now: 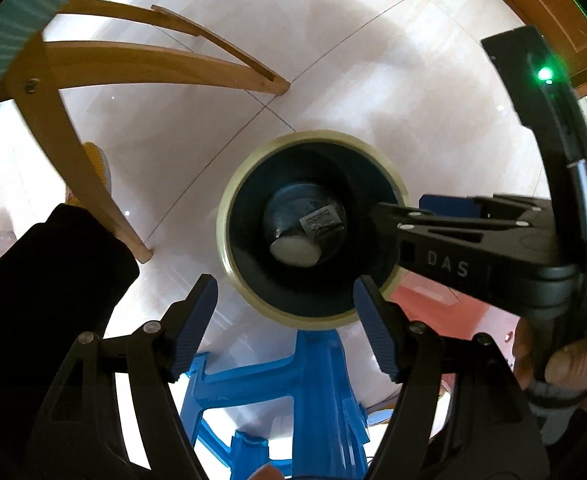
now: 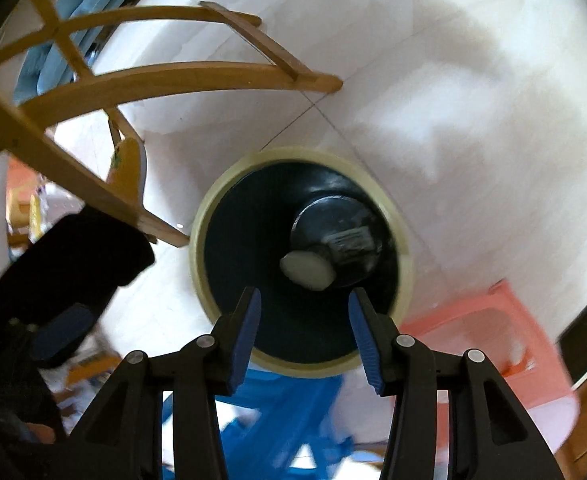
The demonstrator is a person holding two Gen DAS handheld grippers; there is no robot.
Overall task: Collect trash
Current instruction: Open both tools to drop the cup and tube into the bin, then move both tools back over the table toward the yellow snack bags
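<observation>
As both wrist cameras look almost straight down, the scene reads as follows.

Bin: a round trash bin [image 1: 229, 216] with a pale rim and a dark liner stands on the white tiled floor [image 1: 373, 92], directly below both tools.

Trash: a white crumpled lump [image 1: 295, 251] lies at the bottom of the bin, against a dark round object bearing a printed label [image 1: 320, 222] — what that object is cannot be told.

Left gripper: the left gripper [image 1: 285, 316] hangs above the near rim of the bin, its blue-padded jaws spread wide, with nothing between them and no contact with the bin.

Right gripper: the right gripper [image 2: 304, 326] is likewise above the near rim, jaws parted more narrowly than the left pair — empty, touching nothing. In the left view it reaches in from the right edge, its tip [image 1: 385, 216] over the bin's opening.

Hand: fingers [image 1: 569, 360] wrap the right tool's handle.

Surroundings: curved wooden chair legs [image 1: 133, 64] stand beyond the bin; a blue plastic stool [image 1: 317, 372] lies just beside its near side; a pink plastic piece [image 2: 493, 332] sits to the right.
</observation>
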